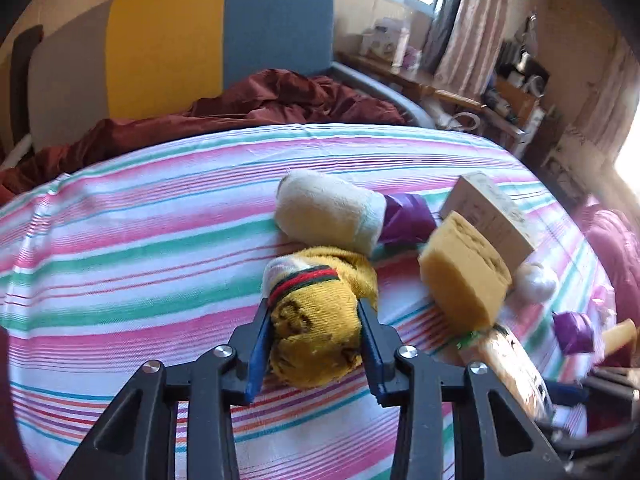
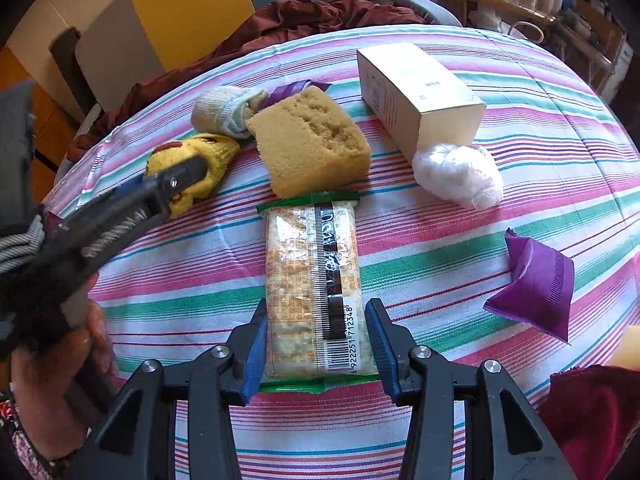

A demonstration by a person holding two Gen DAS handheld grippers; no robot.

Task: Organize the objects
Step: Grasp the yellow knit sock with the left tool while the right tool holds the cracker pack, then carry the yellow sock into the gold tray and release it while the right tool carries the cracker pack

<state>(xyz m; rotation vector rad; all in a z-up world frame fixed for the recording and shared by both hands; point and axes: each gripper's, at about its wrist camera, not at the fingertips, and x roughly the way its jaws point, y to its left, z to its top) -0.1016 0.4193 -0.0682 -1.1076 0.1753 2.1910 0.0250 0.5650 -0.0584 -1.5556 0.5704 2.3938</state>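
Left tool (image 1: 316,334) pinching knitted yellow sock (image 1: 316,320).

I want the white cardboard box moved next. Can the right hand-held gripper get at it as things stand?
Probably not yet: the right hand-held gripper is shut on the clear snack packet. Past that, the white cardboard box lies uncovered, with only a white plastic wad against its near end.

My left fingers (image 1: 264,344) cover the sides of the rolled mustard-yellow sock (image 1: 316,332); the clear cracker packet (image 1: 516,368) blurs behind the tan sponge block (image 1: 464,272), and the pale yellow object (image 2: 630,348) is cut off at the frame edge.
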